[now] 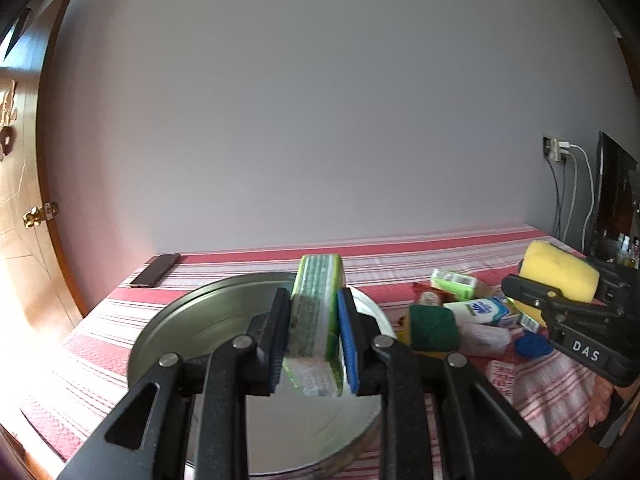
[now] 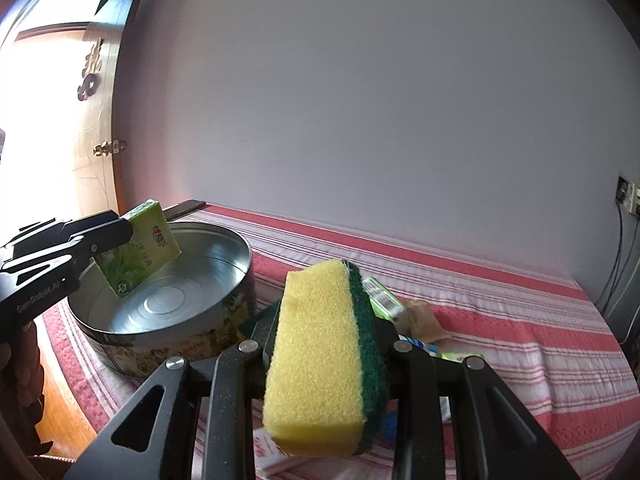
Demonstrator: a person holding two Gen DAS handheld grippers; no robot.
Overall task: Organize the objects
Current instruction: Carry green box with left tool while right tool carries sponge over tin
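Note:
My left gripper [image 1: 313, 334] is shut on a green tissue pack [image 1: 316, 312] and holds it above the round metal tin [image 1: 168, 332]. In the right wrist view the same pack [image 2: 140, 252] hangs over the tin [image 2: 224, 280], held by the left gripper [image 2: 116, 236]. My right gripper [image 2: 326, 344] is shut on a yellow sponge with a green scrub side [image 2: 320, 360], held above the table to the right of the tin. The sponge also shows in the left wrist view [image 1: 558, 270].
A pile of small items lies right of the tin: a green-topped sponge [image 1: 434, 328], a white tissue pack [image 1: 484, 310], a green box [image 1: 454, 282], a blue item [image 1: 530, 346]. A black phone [image 1: 154, 270] lies at the far left of the striped tablecloth [image 1: 440, 248]. A door stands at left.

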